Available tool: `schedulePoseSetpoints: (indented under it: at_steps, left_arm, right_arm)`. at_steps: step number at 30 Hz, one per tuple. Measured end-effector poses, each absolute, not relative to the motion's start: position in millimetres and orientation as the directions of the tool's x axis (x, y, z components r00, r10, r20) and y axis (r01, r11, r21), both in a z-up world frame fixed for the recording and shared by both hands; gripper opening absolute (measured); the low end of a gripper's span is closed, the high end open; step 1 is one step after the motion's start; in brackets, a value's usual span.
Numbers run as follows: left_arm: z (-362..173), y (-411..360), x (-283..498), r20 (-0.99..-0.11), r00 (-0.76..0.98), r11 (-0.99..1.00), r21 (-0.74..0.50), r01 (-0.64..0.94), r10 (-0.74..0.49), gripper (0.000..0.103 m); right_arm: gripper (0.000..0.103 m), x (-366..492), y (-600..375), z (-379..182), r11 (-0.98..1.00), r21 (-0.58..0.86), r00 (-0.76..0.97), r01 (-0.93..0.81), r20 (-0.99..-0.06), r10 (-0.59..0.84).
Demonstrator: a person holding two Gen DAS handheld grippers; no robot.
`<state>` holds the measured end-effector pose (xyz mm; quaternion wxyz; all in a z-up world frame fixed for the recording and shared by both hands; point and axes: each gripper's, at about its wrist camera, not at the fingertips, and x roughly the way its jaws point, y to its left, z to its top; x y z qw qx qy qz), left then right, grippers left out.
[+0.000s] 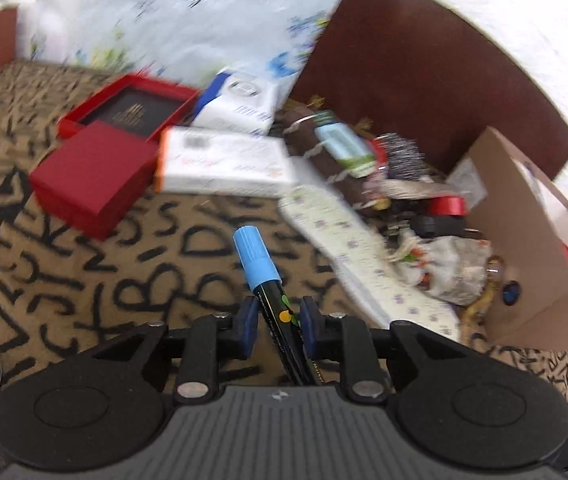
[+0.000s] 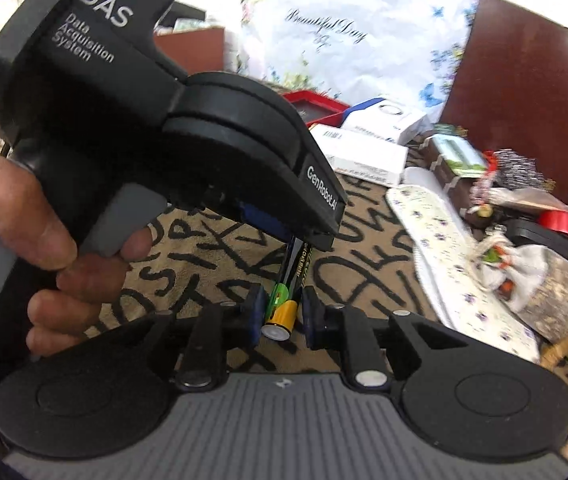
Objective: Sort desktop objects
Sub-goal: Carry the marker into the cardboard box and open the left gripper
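In the left wrist view my left gripper (image 1: pixel 276 320) is shut on a black marker with a light blue cap (image 1: pixel 258 260), which points up and forward over the letter-patterned tablecloth (image 1: pixel 84 272). In the right wrist view the left gripper's black body (image 2: pixel 244 160) fills the upper left, held by a hand (image 2: pixel 44 248), with the marker's black barrel (image 2: pixel 299 258) sticking out below it. My right gripper (image 2: pixel 282 316) is shut on a green, yellow and black battery (image 2: pixel 282 312), just under the marker's end.
Behind lie a red box (image 1: pixel 92 176), an open red box (image 1: pixel 132 108), white cartons (image 1: pixel 224 160), a floral strip (image 1: pixel 347 252), a cardboard box (image 1: pixel 531 248) and a cluttered pile (image 1: pixel 403 184). A dark red chair back (image 1: pixel 423 60) and a floral bag (image 1: pixel 188 16) stand behind.
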<state>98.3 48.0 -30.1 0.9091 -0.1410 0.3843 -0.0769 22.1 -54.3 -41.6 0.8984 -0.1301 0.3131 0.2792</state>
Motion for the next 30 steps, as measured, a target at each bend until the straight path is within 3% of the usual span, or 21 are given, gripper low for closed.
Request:
schedulePoseSetpoints:
  at_steps: [16,24,30]
  left_arm:
    - [58.3,-93.0,110.3,-0.511,0.728,0.889,-0.268,0.370,-0.457,0.023]
    - [71.4,-171.4,137.6,-0.496,0.652,0.816,-0.276,0.508,-0.574,0.023]
    - [63.2,-216.6,168.0,-0.519,0.603,0.788,-0.283,0.547,-0.606,0.023]
  right_arm:
    - [0.018,-5.7,-176.9,34.4,0.955,-0.071,0.879,-0.287,-0.416,0.233]
    - [0.018,3.5,-245.2,49.9,0.990,-0.067,0.925,-0.128,-0.368,0.095]
    - [0.018,29.6,-288.3,48.0,0.997,-0.040,0.923,-0.058,-0.384,0.038]
